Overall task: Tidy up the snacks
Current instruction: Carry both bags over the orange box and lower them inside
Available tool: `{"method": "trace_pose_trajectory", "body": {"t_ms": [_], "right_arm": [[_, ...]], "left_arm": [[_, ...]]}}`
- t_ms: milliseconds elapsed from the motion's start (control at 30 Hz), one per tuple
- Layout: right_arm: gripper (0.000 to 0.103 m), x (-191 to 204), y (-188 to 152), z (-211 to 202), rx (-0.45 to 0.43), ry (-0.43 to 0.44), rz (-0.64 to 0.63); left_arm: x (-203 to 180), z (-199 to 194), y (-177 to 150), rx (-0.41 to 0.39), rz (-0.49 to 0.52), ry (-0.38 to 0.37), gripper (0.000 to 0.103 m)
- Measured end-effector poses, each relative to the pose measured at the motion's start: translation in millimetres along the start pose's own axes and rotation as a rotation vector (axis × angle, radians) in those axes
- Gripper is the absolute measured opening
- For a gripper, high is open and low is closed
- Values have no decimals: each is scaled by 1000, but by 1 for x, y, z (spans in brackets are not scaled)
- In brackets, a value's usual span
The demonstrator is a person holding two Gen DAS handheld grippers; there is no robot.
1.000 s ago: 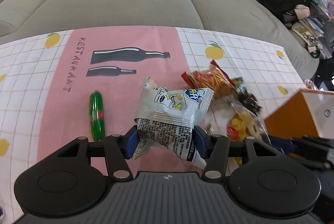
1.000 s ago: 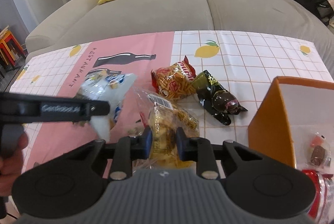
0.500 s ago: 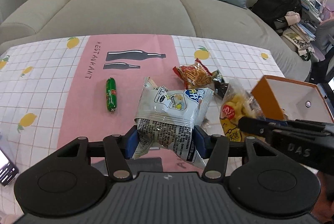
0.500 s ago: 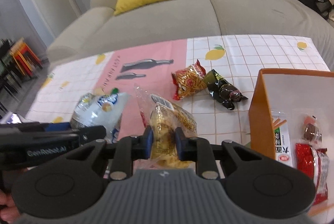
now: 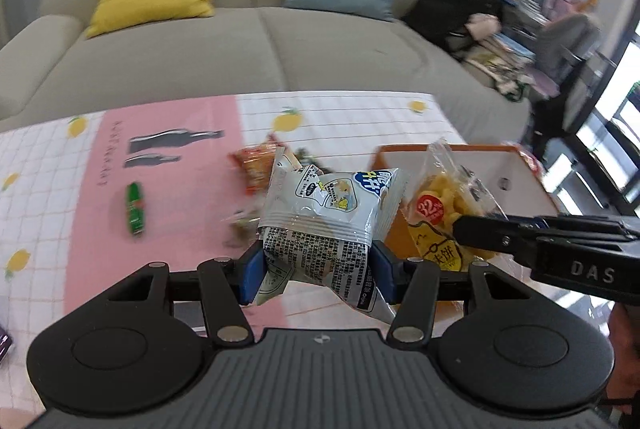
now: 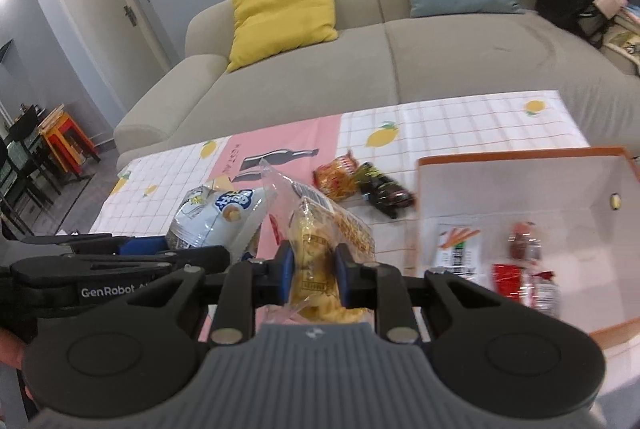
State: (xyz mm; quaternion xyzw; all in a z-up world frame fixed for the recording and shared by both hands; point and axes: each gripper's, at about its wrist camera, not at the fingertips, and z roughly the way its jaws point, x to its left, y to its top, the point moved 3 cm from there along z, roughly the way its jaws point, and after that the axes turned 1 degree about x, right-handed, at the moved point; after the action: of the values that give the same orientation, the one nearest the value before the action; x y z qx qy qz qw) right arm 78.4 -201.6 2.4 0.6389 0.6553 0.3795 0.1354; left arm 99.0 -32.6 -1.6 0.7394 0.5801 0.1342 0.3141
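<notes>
Both packets are off the table and on their way to the box, so this looks like the carrying step, with dropping them in to follow.

Far left on the table [image 5: 48, 157] lies a small green sausage [image 5: 135, 207], not yet collected. Next, the left gripper [image 5: 316, 265] pinches a white and blue snack bag [image 5: 324, 213] by its lower edge, the bag held clear of the cloth. Behind it an orange chip packet [image 6: 336, 176] and a dark wrapper [image 6: 386, 191] remain on the table. Further right, the right gripper [image 6: 314, 269] is pressed onto a clear bag of yellow crackers [image 6: 320, 241], just short of the orange box [image 6: 520, 159] (which already holds a few packets).

The next move probably calls for bringing each bag over the box's rim before the fingers part.

Compared with half a second ago, both views sit nearer the box, and the crackers now overlap its near wall in the left view.
</notes>
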Motion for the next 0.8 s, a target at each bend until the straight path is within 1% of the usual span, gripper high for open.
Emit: {"method": "trace_pose_trajectory", "body": {"t_ms": [167,367,467,567,667,800], "right_arm": [[19,-39,5,-21,-21,-95,15],[19,-96,9,-36,-33,-212,75],[18,-120,12,-37,-39,-266,94],[18,-147,14,-34,-34,-317,115],[18,-170,12,-26,-7,-349,137],[18,-192,11,-13,28,-362,141]], "left_arm": [[-45,15,12,13,88,-59,63],[-97,48,30,51,188,-144,63],[-120,69,37,65,236,-160,63],[-137,95,42,93,262,-172,63],[-154,117,43,121,300,-183,63],[-169,142,35,169,317,-208,63]]}}
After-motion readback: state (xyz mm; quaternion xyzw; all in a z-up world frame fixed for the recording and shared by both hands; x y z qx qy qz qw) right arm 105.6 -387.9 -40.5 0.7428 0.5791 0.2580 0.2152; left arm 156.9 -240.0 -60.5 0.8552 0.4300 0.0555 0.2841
